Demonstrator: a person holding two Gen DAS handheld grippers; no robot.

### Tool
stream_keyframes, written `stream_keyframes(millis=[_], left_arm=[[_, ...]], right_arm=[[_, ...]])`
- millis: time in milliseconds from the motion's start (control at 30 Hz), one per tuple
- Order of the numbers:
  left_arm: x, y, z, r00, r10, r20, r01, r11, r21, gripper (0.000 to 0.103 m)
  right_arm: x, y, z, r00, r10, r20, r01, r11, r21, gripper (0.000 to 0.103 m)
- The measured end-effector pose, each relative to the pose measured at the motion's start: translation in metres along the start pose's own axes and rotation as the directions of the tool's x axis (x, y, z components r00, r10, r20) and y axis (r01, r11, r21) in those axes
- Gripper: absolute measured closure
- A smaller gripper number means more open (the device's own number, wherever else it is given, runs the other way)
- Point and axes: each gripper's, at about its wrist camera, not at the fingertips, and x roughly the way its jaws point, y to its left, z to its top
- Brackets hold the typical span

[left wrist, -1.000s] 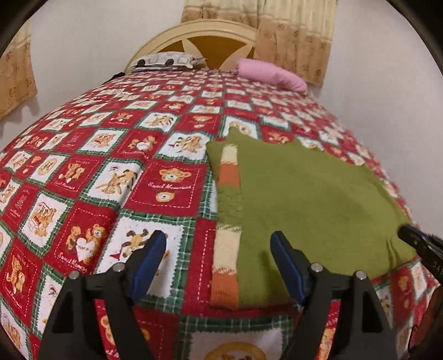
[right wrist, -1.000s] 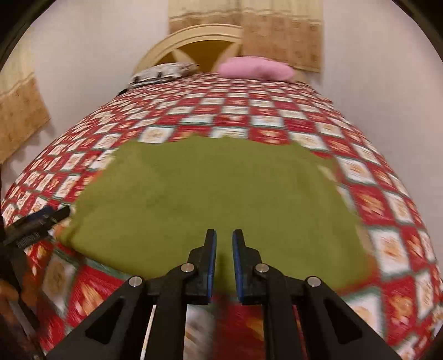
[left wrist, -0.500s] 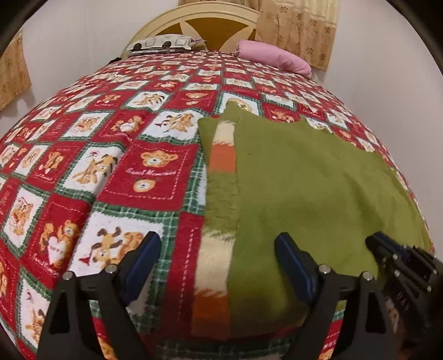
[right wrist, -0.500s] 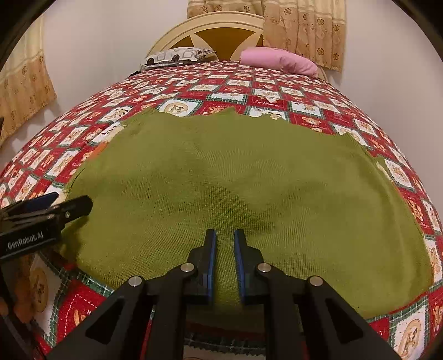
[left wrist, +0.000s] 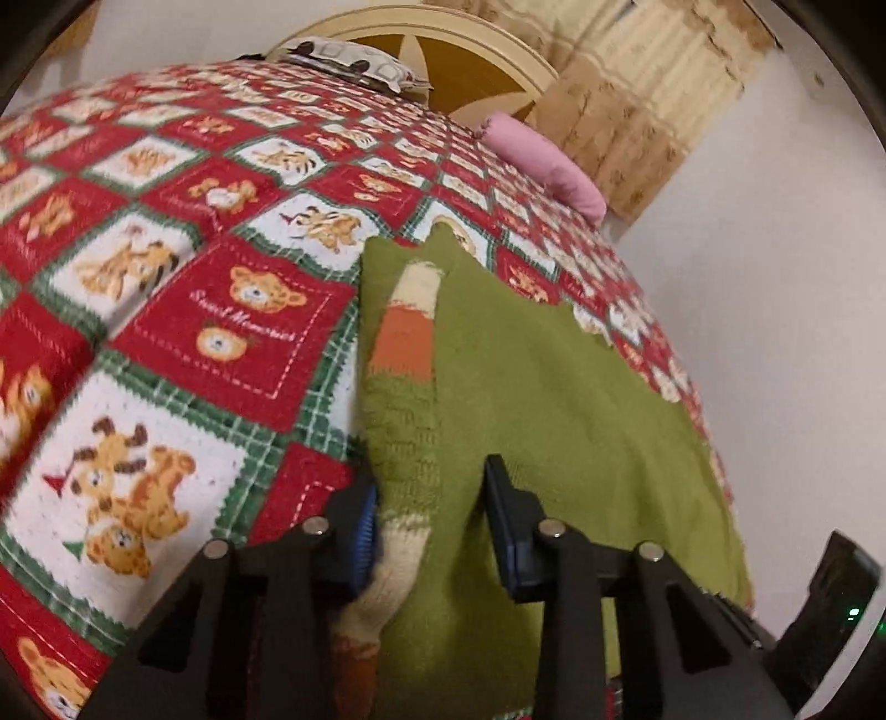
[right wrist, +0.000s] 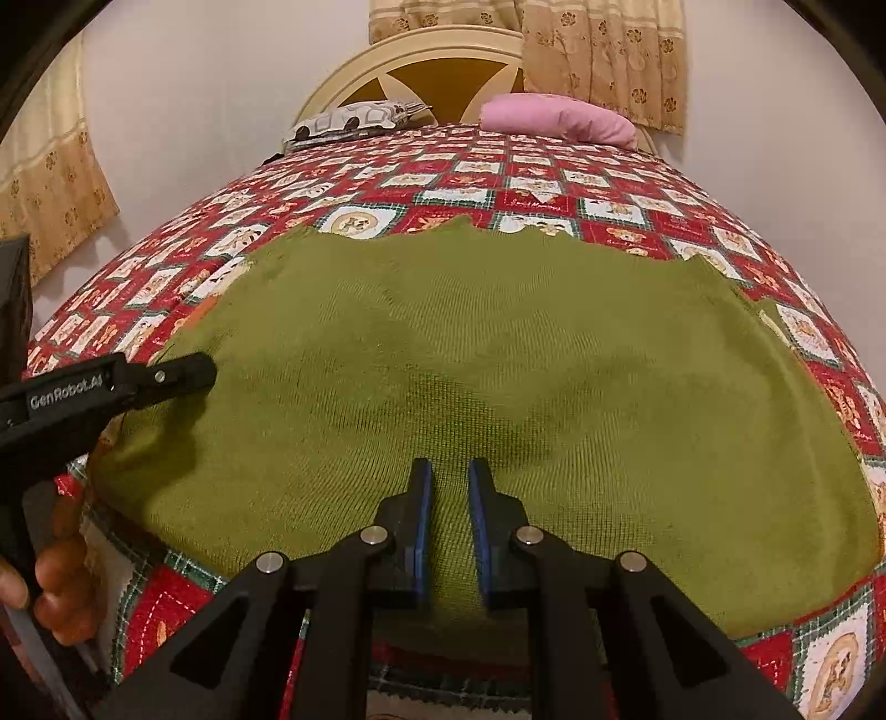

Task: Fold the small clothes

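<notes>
While gathered, sweater [left wrist: 542, 410] between tongs [left wrist: 429, 526].

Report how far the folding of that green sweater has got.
Done: the green sweater lies spread flat on the patterned bedspread, striped sleeve tucked along one side. In hand: the left gripper has just been closing around that sleeve edge; the right gripper pinches the near hem. Left: the body fold itself.

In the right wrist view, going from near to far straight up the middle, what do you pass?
right gripper → green sweater → patchwork bedspread → pink pillow → headboard → curtain
</notes>
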Motion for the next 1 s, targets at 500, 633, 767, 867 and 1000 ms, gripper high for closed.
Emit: stream_keyframes(millis=[500, 633, 767, 867, 1000], left_arm=[[0.004, -0.018, 0.009, 0.998, 0.018, 0.053, -0.018, 1.0, -0.004, 0.078], [-0.009, -0.06, 0.014, 0.991, 0.041, 0.125, -0.062, 0.983, 0.17, 0.078], [-0.01, -0.098, 0.007, 0.988, 0.017, 0.157, -0.069, 0.94, 0.333, 0.078], [0.002, -0.12, -0.003, 0.991, 0.018, 0.136, -0.076, 0.896, 0.437, 0.078], [0.025, -0.134, -0.02, 0.995, 0.042, 0.091, -0.084, 0.844, 0.53, 0.078]], right_arm=[[-0.001, -0.005, -0.001, 1.0, 0.026, 0.004, -0.026, 0.999, 0.028, 0.089], [-0.001, -0.006, -0.001, 0.999, 0.031, 0.006, -0.032, 0.999, 0.035, 0.089], [-0.003, -0.015, -0.002, 0.998, 0.061, 0.017, -0.062, 0.995, 0.082, 0.089], [-0.003, -0.019, -0.003, 0.996, 0.082, 0.021, -0.084, 0.99, 0.114, 0.089], [-0.002, -0.02, -0.003, 0.996, 0.091, 0.02, -0.093, 0.988, 0.123, 0.089]])
